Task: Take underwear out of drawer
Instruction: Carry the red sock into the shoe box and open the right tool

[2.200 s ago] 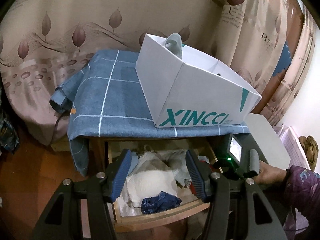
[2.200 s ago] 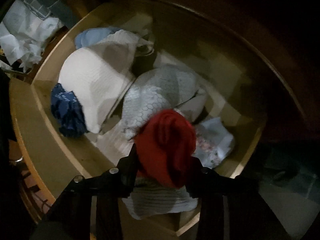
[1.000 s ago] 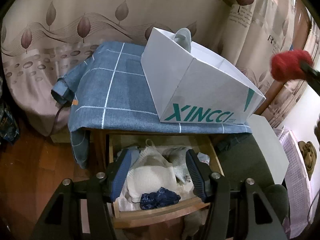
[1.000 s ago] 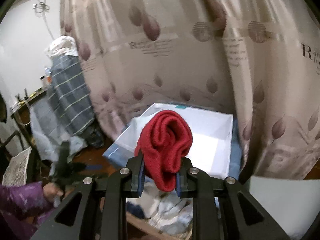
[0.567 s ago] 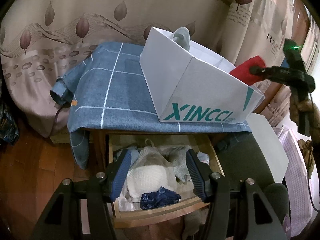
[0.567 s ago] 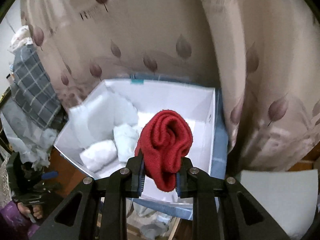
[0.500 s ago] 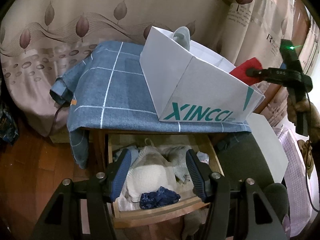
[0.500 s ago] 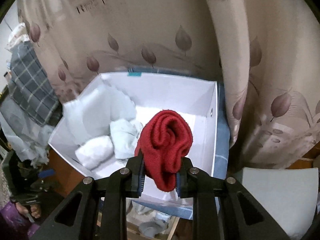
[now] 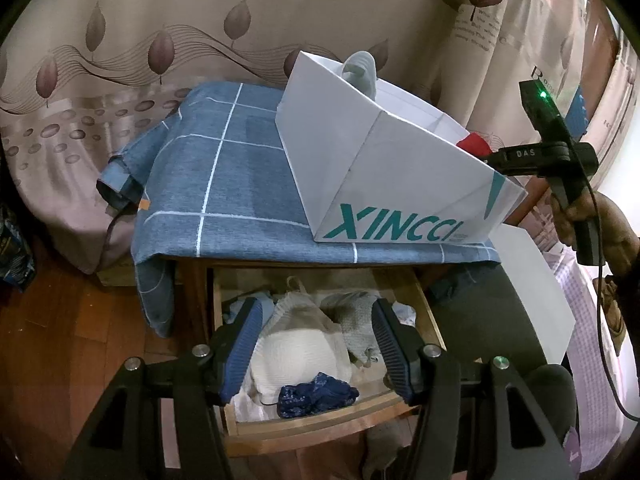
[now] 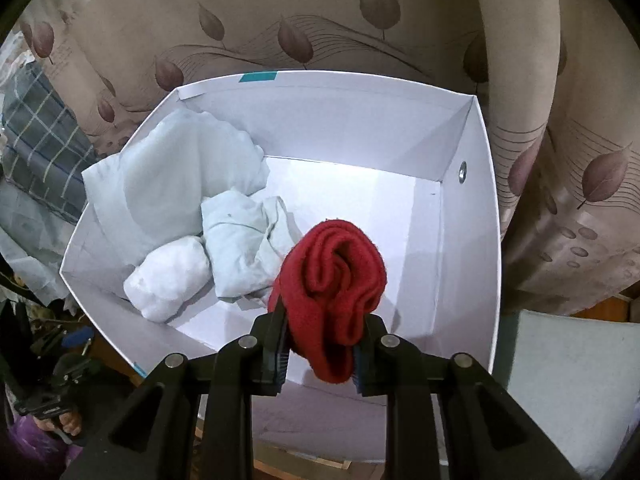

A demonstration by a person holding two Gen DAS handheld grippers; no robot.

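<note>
**R tool over box w/ red item, L tool open over drawer**

R tool (image 10: 320, 350) clamped on red underwear (image 10: 332, 296), bunched up betw the pads, held above the open white box (image 10: 472, 216). Box sits on blue checked cloth (image 9: 224, 184) covering the surface, above the drawer (image 9: 320, 420). Inside box: pale blue + white garments (image 10: 208, 216) piled at its left side.

L tool (image 9: 316, 346) jaws wide apart, gripping nothing, hovering in front of the open drawer. Drawer holds white bra (image 9: 300, 356), dark blue item (image 9: 316, 394) near front edge, grey knit piece (image 9: 356, 320). From L cam, red bundle just visible over the box rim, R side.
</note>
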